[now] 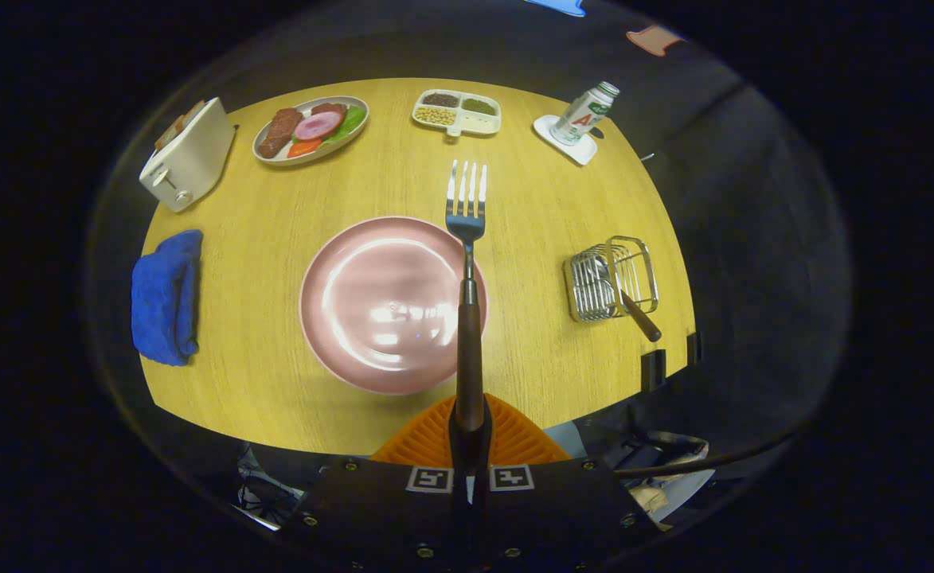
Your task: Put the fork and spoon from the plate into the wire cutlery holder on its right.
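My fingers [469,434] clamp the fork [467,263] by its wooden handle's end — stiff, light, tines-heavy — above the plate [339,318]

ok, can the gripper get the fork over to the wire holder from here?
Probably yes. The gripper is shut on the fork, held above the plate; bare table lies between it and the wire holder, where another handle already leans.

Wooden table [275,263] bears plate [387,306], toaster [188,155], cloth [166,296].
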The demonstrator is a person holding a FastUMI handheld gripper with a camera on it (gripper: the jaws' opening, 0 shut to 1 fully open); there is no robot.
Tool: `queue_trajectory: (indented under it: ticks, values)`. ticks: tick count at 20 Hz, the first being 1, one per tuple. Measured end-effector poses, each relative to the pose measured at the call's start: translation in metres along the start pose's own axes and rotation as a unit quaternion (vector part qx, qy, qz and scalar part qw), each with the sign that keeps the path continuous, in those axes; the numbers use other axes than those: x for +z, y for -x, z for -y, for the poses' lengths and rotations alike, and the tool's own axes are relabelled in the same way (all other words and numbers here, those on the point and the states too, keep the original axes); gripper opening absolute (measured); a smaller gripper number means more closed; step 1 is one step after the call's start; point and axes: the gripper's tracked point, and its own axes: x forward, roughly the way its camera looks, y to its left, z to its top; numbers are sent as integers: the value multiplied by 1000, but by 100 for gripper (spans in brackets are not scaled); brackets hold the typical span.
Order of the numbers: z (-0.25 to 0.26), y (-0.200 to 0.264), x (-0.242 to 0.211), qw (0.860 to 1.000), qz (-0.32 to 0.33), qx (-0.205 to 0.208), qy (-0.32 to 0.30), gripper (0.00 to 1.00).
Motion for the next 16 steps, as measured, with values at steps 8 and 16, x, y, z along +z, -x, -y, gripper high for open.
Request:
queue_trajectory:
  ticks: [8, 16]
  values:
    - [91, -13, -5, 994, -41, -33, -98, 3]
    - [144, -30, -20, 986, -95, -56, -121, 2]
